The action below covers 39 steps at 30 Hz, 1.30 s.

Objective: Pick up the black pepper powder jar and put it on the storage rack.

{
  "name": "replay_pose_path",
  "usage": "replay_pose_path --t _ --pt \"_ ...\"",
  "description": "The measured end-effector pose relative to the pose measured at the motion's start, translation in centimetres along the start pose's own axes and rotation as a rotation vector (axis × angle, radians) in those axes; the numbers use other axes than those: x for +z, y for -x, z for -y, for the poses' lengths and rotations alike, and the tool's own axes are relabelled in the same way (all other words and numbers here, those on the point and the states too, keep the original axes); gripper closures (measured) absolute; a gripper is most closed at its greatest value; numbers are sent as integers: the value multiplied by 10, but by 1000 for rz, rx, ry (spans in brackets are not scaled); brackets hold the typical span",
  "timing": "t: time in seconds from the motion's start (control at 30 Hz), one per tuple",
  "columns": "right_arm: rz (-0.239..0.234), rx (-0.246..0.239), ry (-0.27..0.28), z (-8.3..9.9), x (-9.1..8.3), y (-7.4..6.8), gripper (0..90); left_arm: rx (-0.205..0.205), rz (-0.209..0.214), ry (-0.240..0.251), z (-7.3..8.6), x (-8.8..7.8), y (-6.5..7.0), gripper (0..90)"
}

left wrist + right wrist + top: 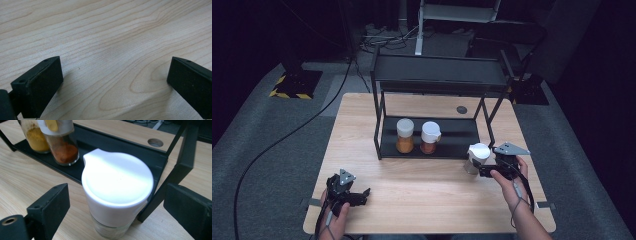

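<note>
My right tool (117, 207) spread wide around the white-capped jar (117, 187), pads not touching it, jar upright on the worktop (422, 185) just beside the rack's (437, 75) front corner, my left tool (112, 85) open over bare wood.

Setting: recording studio or lab, not a home. Evidence: black curtained surround; grey carpet floor (257, 150); hazard-striped base plate (294, 82); loose cables (387, 37) on the floor; lone wooden table (427, 190) bearing a black metal rack (437, 75) as a staged prop.
</note>
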State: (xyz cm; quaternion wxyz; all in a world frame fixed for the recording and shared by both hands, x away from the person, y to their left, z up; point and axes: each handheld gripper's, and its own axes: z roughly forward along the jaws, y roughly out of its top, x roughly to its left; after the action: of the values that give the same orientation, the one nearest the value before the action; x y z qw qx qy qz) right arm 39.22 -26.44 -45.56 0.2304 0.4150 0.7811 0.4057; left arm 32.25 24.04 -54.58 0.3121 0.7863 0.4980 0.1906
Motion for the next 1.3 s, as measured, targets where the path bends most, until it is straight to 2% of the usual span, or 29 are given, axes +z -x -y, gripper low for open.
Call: replay_pose_path --t 0.53,0.73,0.83,0.97,1.3 --pt "15 -6 -22 3 17 1 155 0 0 0 0 0 0 0" --pt "7 0 -34 4 25 1 189 0 0 0 0 0 0 0" --pt "14 -14 -41 4 28 1 239 0 0 0 0 0 0 0" --pt "-3 -16 -37 4 30 0 301 0 0 0 0 0 0 0" --pt "-8 -26 -39 3 29 -1 307 0 0 0 0 0 0 0"
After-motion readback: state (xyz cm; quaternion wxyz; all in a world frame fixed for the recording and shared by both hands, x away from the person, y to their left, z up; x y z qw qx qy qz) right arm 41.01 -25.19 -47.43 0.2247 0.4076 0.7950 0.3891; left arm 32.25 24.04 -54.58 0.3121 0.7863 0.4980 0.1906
